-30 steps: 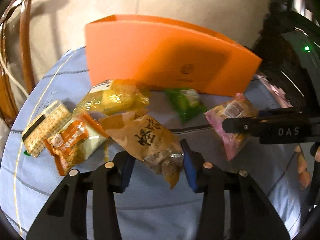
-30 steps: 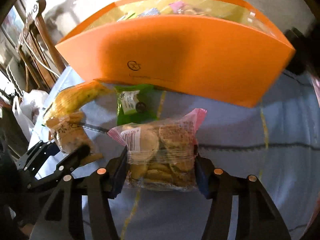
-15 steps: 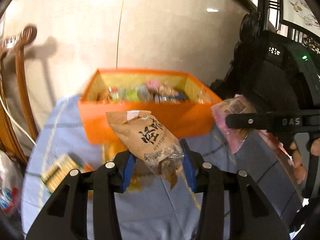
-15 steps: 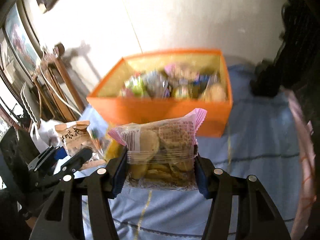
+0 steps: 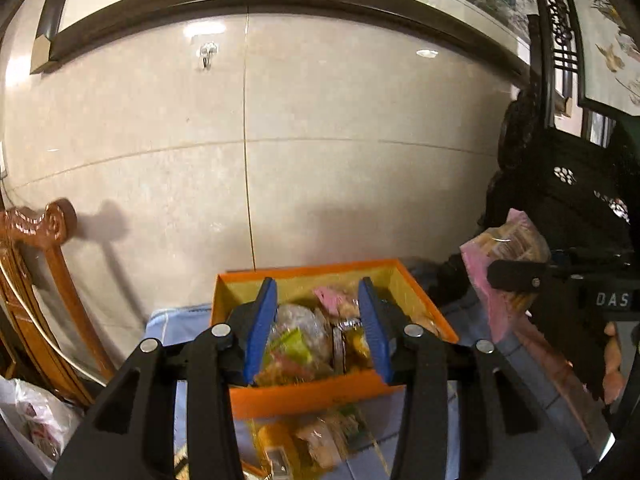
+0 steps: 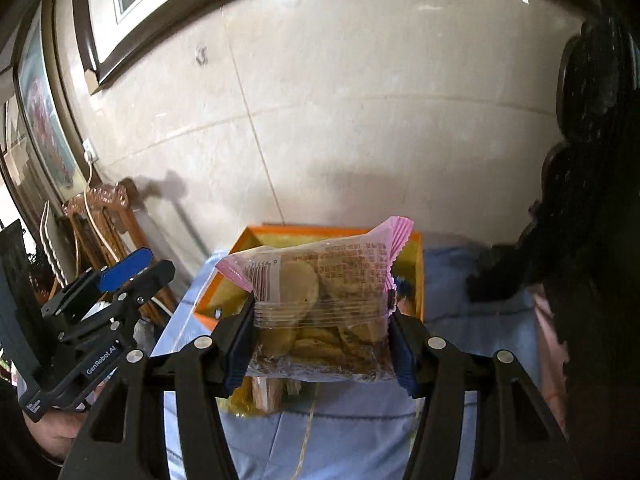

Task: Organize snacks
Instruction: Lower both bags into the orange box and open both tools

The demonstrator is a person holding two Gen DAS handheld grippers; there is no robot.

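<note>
An orange box (image 5: 316,394) holding several snack packets stands on the blue tablecloth by the wall; it also shows in the right wrist view (image 6: 418,276). My left gripper (image 5: 316,320) is open and empty, high above the box. My right gripper (image 6: 322,344) is shut on a clear pink-edged cookie packet (image 6: 320,280), held up in front of the box. That cookie packet also shows at the right of the left wrist view (image 5: 504,264). The left gripper shows at the left of the right wrist view (image 6: 136,268).
Loose snack packets (image 5: 316,440) lie on the tablecloth (image 6: 460,320) in front of the box. A carved wooden chair (image 5: 44,288) stands at the left. Dark carved furniture (image 5: 568,200) stands at the right. A tiled wall is close behind the box.
My left gripper rose over the box and opened; the brown packet it held is gone from its jaws. My right gripper rose too, still holding the cookie packet.
</note>
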